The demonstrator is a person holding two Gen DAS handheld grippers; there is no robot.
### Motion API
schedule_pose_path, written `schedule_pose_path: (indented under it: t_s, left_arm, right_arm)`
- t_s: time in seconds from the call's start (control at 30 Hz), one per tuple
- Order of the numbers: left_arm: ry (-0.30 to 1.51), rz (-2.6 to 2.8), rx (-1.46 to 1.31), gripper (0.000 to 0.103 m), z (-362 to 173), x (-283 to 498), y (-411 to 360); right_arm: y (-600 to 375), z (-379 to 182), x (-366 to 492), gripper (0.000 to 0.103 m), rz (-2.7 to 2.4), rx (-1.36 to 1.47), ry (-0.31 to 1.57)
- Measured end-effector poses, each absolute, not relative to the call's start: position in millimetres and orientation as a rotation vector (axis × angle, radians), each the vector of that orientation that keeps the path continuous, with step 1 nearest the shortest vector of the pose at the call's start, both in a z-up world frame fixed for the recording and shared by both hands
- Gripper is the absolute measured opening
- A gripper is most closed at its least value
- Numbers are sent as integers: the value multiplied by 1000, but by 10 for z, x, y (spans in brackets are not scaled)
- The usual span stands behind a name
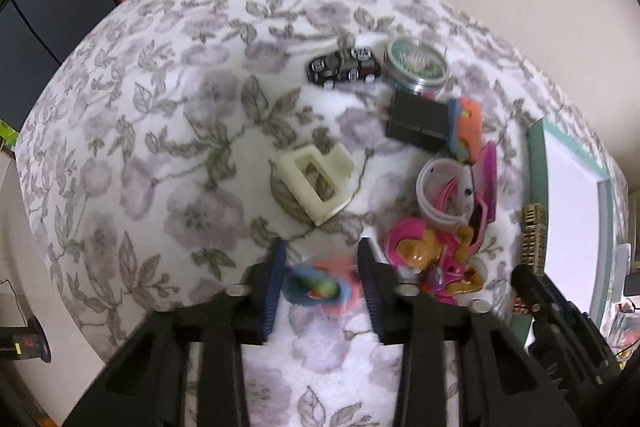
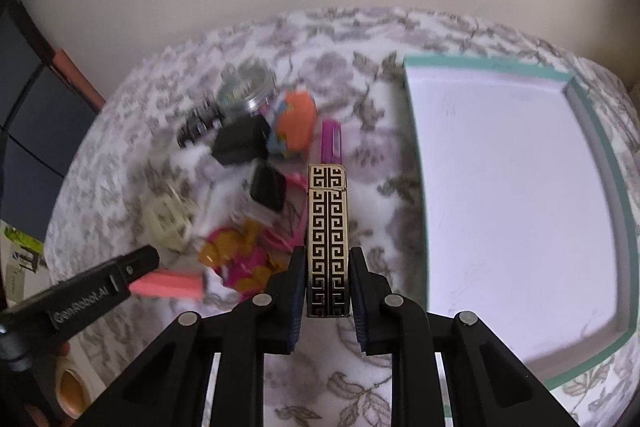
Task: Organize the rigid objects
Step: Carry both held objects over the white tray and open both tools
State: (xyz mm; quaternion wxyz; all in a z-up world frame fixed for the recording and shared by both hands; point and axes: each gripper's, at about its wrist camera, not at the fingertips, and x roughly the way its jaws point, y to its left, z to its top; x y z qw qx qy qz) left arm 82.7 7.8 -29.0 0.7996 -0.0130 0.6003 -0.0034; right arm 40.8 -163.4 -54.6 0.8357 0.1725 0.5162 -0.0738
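**Two grips made, the box waiting on the right**

While both grippers pinch their loads above the flowered cloth, the step in hand looks like the carry to the box, and doing it well is mostly a matter of a level, unhurried path.

Nearest the lens in the right wrist view, the right gripper is pressed onto the lower part of a slim gold-and-black case with a Greek-key pattern, which juts far past the jaws toward mid-frame. So long an overhang could swing or slip; I would keep it in line with the fingers and lower it flat, not drop it.

At the bottom centre of the left wrist view, the left gripper is clamped on a small blurred toy of pink, blue and green plastic. It seems lifted off the cloth, though blur hides the exact hold.

Just beyond, right of centre, lies the crowded heap: a pink and gold figure toy, a white plastic cup, a black box-shaped block, then a black toy car and a round clear-lidded tin. A cream plastic frame sits apart in mid-frame.

Filling the right half of the right wrist view, the shallow white box with a teal rim holds nothing visible. Carrying high over the near rim should avoid clipping it.
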Motion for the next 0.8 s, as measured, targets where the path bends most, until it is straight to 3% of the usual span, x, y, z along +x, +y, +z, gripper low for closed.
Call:
schedule_pose_path:
  t_s: [0.03,0.13,0.3,0.67,0.7,0.77,0.8]
  left_arm:
    - [1277,-16,-40,2,-244,821,92]
    - [1253,-43,-58,2,-103,802,87]
    - [1280,-58,-70,2,-315,828,41]
    - [1388,-53,-13,6,-675,801,46]
    - [1401,-59,-12,11,-711,798,45]
    - [1422,-57,-1,30,-771,785,45]
    - [1426,-53,3,46,-791,781,53]
  right_arm:
    - [-1653,-468,404,22,-159,369,1075]
    - [-1705,-308,385,22,-163,372,1039]
    - [-1767,-211,361,22,-167,379,1021]
    - [-1677,-670,381,22,-170,366,1159]
    - [-1671,-684,378,22,-171,366,1165]
    - [-1676,-695,368,22,-173,369,1169]
    - [-1678,-691,363,22,-171,371,1168]
